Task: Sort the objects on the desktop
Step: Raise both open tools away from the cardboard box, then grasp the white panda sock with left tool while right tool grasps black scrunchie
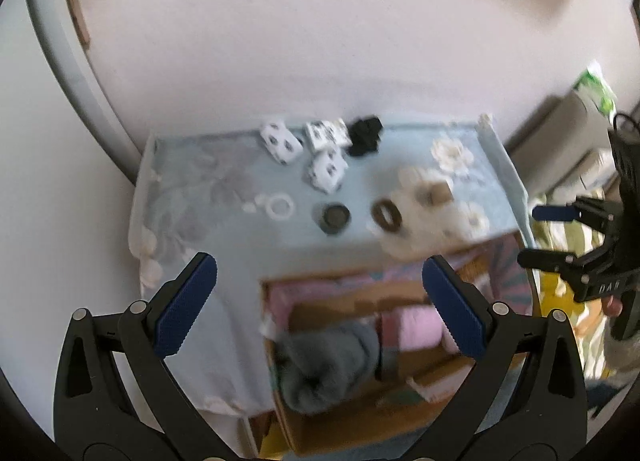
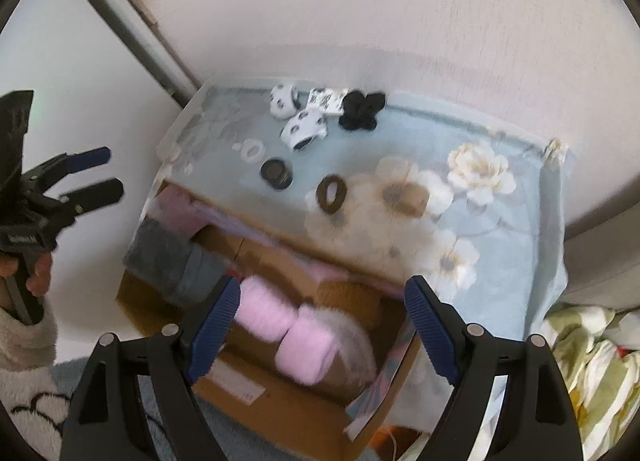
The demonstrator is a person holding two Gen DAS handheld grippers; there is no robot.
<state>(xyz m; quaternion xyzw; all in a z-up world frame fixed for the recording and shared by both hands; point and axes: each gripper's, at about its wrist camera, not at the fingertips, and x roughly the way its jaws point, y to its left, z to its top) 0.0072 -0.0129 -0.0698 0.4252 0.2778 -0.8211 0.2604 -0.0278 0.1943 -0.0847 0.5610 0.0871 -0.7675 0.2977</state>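
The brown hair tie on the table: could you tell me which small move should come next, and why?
Probably lower the open right hand-held gripper toward the brown hair tie. Both hand-held grippers are empty and above the cardboard box, while the tie lies apart from the other things on the table.

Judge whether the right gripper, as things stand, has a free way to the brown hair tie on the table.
Probably yes. The right gripper is open and empty, above the cardboard box. The brown hair tie lies flat on the table, apart from the dark tape roll, with nothing over it.
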